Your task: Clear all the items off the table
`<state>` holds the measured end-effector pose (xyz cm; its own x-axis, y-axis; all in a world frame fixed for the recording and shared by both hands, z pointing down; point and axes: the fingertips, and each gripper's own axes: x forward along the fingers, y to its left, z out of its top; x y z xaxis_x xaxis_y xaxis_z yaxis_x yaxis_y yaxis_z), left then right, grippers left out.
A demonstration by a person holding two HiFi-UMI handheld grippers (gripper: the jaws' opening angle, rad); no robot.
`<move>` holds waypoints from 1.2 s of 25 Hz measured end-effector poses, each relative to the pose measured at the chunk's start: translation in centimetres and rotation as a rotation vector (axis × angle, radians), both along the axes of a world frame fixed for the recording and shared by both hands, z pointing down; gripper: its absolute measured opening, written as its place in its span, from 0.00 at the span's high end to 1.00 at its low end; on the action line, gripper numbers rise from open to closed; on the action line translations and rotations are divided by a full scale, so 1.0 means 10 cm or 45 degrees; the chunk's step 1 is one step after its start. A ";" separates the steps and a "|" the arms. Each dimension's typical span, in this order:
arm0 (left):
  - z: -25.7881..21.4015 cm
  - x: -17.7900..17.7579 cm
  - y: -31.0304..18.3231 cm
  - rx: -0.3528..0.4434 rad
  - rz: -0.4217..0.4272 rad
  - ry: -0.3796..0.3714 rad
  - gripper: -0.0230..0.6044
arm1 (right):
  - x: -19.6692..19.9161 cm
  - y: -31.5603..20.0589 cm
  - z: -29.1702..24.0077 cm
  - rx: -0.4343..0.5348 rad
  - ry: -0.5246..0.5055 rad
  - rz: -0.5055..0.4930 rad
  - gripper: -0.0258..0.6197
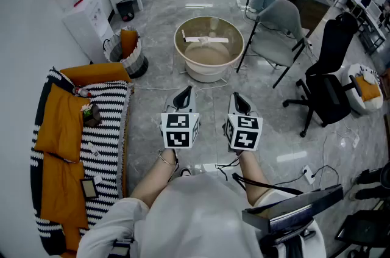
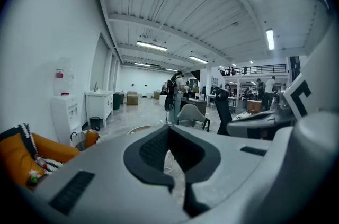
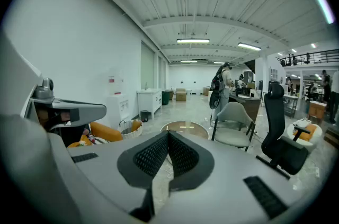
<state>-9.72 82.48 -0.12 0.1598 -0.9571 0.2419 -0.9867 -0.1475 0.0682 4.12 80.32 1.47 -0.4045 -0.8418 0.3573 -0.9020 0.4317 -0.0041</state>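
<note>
Holding one tool in each hand, I stand and look down at a grey floor. On the far left is a striped blanket (image 1: 108,129), black and white, with orange cushions (image 1: 60,124) lying on it. Just past it, farther from me, stands a basket (image 1: 126,57) with something orange sticking up out of it. My left tool (image 1: 185,93) is next, held out in front of me. Its two jaws are pressed together at the tips, and there is nothing between them. I can see that best from the left tool's own camera (image 2: 169,130). Farther away, in the middle, is the round table (image 1: 239,38) with a raised edge. A flat white thing (image 1: 206,39) lies on the table, well away from both tools. I cannot tell what it is. My right tool (image 1: 236,97) is just beside the left one, and they do not touch. Its jaws are closed tight too, with nothing in them (image 3: 168,136). To the right of the table stands a grey chair (image 1: 280,25). A black office chair (image 1: 329,77) stands farther right.
</note>
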 end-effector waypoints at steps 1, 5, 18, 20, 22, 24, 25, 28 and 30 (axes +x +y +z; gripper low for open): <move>0.00 -0.02 0.00 0.002 -0.001 0.001 0.95 | -0.02 0.00 -0.01 0.002 0.000 -0.002 0.92; 0.00 -0.08 0.00 0.007 -0.007 0.004 0.95 | -0.08 -0.02 -0.03 0.010 0.008 -0.010 0.92; 0.08 -0.44 -0.04 -0.004 0.006 0.022 0.95 | -0.37 -0.04 -0.06 0.022 -0.051 0.045 0.92; 0.13 -0.47 -0.06 -0.014 0.008 0.030 0.95 | -0.38 -0.03 -0.01 0.006 -0.046 0.052 0.92; 0.19 -0.46 -0.08 -0.029 0.020 0.029 0.95 | -0.35 -0.04 0.06 -0.018 -0.045 0.066 0.92; 0.26 -0.43 -0.11 -0.047 0.035 0.025 0.95 | -0.30 -0.07 0.13 -0.041 -0.055 0.086 0.92; 0.29 -0.42 -0.14 -0.052 0.041 0.025 0.95 | -0.28 -0.10 0.16 -0.048 -0.060 0.096 0.92; 0.34 -0.42 -0.27 -0.051 0.049 0.027 0.95 | -0.23 -0.22 0.21 -0.052 -0.066 0.124 0.92; 0.34 -0.41 -0.39 -0.043 0.052 0.025 0.95 | -0.20 -0.33 0.23 -0.050 -0.066 0.136 0.92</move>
